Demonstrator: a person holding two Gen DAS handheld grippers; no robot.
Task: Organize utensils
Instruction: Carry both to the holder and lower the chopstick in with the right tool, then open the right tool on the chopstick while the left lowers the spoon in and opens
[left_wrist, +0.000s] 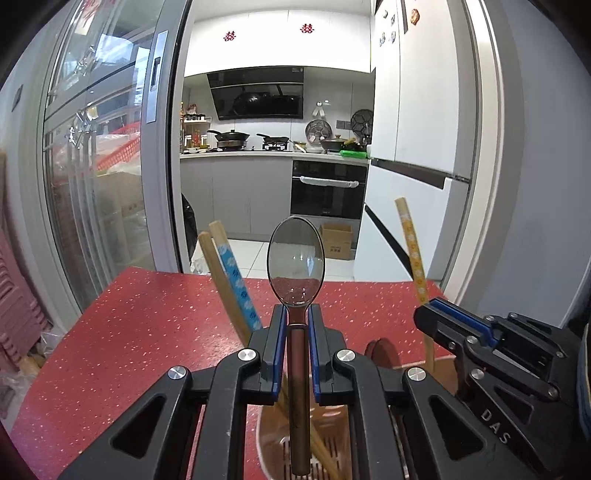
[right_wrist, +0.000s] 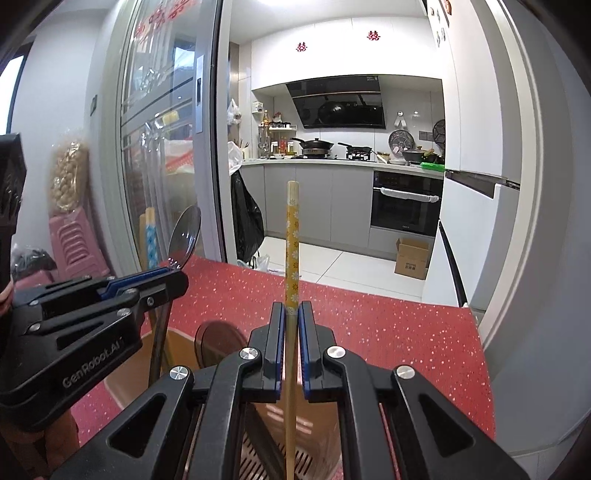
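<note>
Left wrist view shows my left tongs (left_wrist: 296, 323) clamped on the neck of a brown-handled spoon (left_wrist: 296, 258), bowl up, handle hanging down toward the slotted floor of a tan utensil holder (left_wrist: 271, 435) that stands on the red speckled table (left_wrist: 110, 332); right wrist view shows my right tongs (right_wrist: 291, 314) pinched shut on a yellow flowered chopstick (right_wrist: 291, 236), upright, its bare end low inside the same holder; the first risk, as I judge it, is crowding: both tongs sit close over one container, and the right one appears just beside my left in the left view, so a careless dip could knock the bodies together and twist either utensil in its grip; the spoon is top-heavy and held at a narrow, smooth neck, so it may swivel or slide if the handle catches on the chopsticks already inside; a blue-patterned chopstick (left_wrist: 238, 284) and plain ones lean at the far side of the holder, right where the spoon handle may snag; another dark spoon bowl (right_wrist: 221, 341) stands in the holder between the tongs; if either utensil is let go while tilted, it could tip against the rim and fall onto the table; the holder seems light and may shift if pushed; beyond the table a sliding glass door (left_wrist: 110, 166) and the kitchen are well apart and no hindrance.
</note>
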